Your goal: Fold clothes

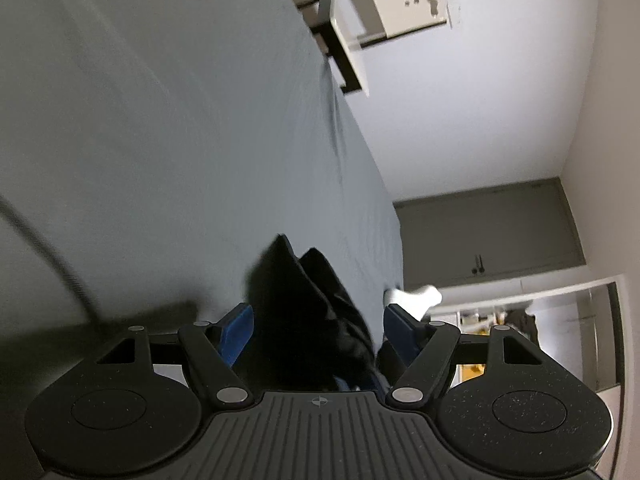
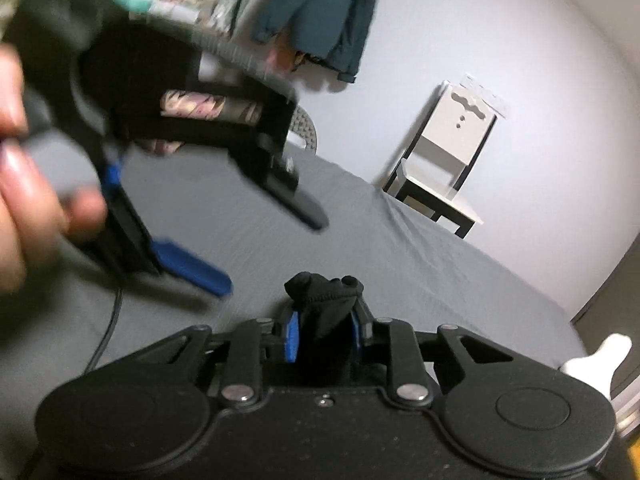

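2 grippers, 1 black garment; dark, bunched and crumpled, it sits pinched between the nearly closed blue pads of the right gripper; the left gripper gapes wide, black cloth between its fingers, untouched; only the right view shows a hand and hanging jacket.

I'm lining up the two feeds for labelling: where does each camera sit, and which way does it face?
Left wrist: sits on the left gripper, faces along the grey bed toward the chair; black garment between its open fingers.
Right wrist: sits on the right gripper, shut on black cloth; shows the left gripper and a hand.
Shared: bed, chair, left gripper.
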A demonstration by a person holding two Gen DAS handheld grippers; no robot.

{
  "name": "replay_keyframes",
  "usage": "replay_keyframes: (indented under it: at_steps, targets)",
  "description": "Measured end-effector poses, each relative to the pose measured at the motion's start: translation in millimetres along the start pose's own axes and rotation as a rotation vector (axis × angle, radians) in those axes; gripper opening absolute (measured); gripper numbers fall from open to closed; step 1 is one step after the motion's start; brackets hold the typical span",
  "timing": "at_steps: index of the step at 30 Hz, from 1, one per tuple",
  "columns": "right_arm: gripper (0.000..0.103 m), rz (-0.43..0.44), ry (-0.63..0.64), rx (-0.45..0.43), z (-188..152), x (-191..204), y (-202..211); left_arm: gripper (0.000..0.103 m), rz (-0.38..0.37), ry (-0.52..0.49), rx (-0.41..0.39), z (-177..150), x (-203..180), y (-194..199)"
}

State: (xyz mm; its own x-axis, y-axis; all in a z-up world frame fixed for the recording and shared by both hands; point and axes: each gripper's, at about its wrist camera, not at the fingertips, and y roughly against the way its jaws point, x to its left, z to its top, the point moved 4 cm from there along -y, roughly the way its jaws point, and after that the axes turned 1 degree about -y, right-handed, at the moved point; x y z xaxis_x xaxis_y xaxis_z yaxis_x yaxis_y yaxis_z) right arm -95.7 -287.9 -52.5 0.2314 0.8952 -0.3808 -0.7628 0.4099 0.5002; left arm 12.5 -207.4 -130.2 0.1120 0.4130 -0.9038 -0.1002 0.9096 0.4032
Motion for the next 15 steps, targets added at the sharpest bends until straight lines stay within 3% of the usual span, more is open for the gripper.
replay_keyframes:
  at_steps: [3, 12, 15]
  targets:
    - [0.024, 0.02, -0.026, -0.013, -0.9, -10.8, 4.0, 0.086, -0.024, 0.013, 0.038, 2.0, -4.1, -22.0]
    - [0.024, 0.074, 0.005, -0.053, -11.9, -17.0, 8.9, 0.086, 0.011, -0.067, 0.185, -6.1, -26.1, -84.3]
    - [0.024, 0.092, 0.041, -0.069, -16.0, -12.7, 11.8, 0.086, 0.015, -0.086, 0.174, -7.7, -32.5, -92.5]
